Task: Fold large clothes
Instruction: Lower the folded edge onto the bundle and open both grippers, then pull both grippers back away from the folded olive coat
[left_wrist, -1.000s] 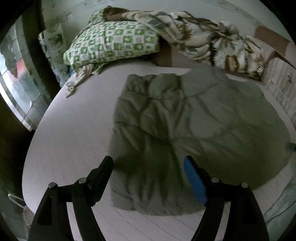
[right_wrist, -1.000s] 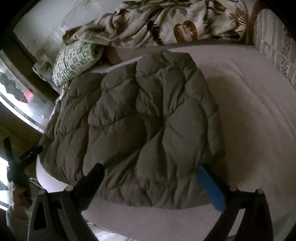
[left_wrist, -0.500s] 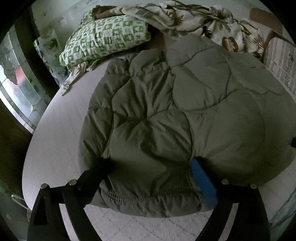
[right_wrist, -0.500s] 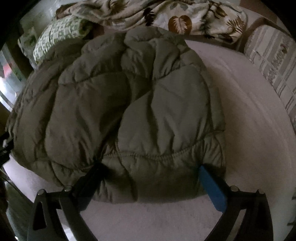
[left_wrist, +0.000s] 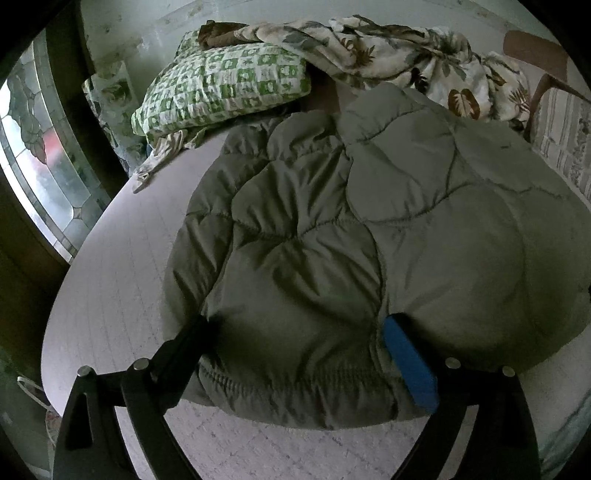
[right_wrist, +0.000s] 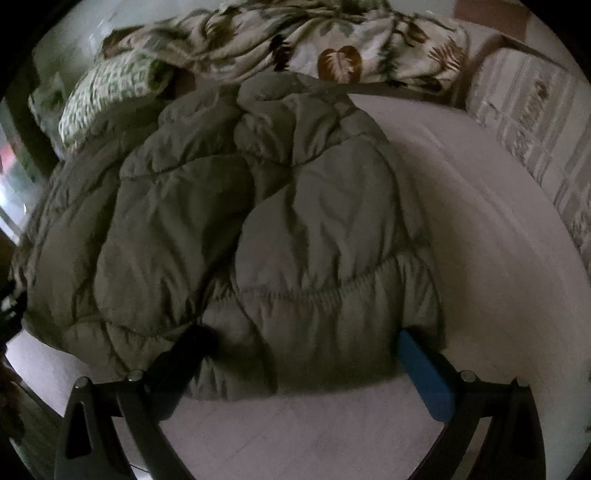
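Here, a puffy olive-green quilted jacket (left_wrist: 332, 266) spread flat on a pale bed (left_wrist: 110, 280), elasticated hem toward the cameras. Behind the jacket, at the head of the bed: a green-and-white checked pillow (left_wrist: 221, 88) and a crumpled leaf-print blanket (left_wrist: 406, 55). Left of the jacket, past the bed's edge, a stained-glass window (left_wrist: 33, 155). Left gripper (left_wrist: 295, 332) low over the jacket's near hem, jaws spread wide, hem fabric bulging between them, tips sunk into the padding but not pinching it. Right gripper (right_wrist: 303, 343) at the jacket's near right corner, jaws likewise wide apart, straddling the gathered hem (right_wrist: 314, 291) without clamping. Right of the jacket, bare sheet, then a striped cushion (right_wrist: 535, 122).
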